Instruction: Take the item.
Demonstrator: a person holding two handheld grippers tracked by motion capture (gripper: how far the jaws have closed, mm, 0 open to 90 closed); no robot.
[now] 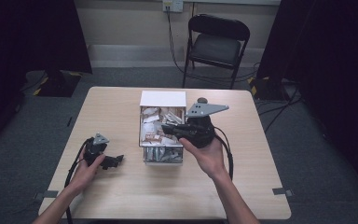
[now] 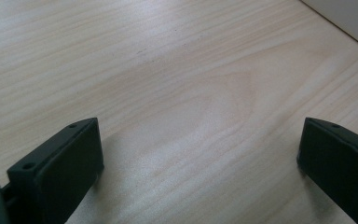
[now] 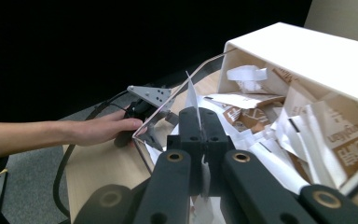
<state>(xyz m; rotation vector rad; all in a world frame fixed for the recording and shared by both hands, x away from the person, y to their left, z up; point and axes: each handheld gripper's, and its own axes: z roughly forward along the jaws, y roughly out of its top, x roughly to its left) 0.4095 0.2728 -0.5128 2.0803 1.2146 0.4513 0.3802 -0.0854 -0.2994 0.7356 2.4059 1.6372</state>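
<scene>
An open box (image 1: 163, 99) with white walls (image 3: 303, 51) stands at the table's middle, holding several white and brown paper packets (image 3: 261, 116). My right gripper (image 1: 166, 127) hangs over the box, its jaws pointing left. In the right gripper view it (image 3: 199, 122) is shut on a thin white packet (image 3: 191, 95) that sticks up between the jaws, above the box's clear near corner. My left gripper (image 1: 118, 160) rests on the table left of the box, held by a hand. Its jaws (image 2: 200, 154) stand wide open over bare wood with nothing between them.
The light wooden table (image 1: 121, 107) has bare room left, right and in front of the box. A black folding chair (image 1: 216, 44) stands behind the far edge. Cables trail from both grippers, and dark curtains hang on both sides.
</scene>
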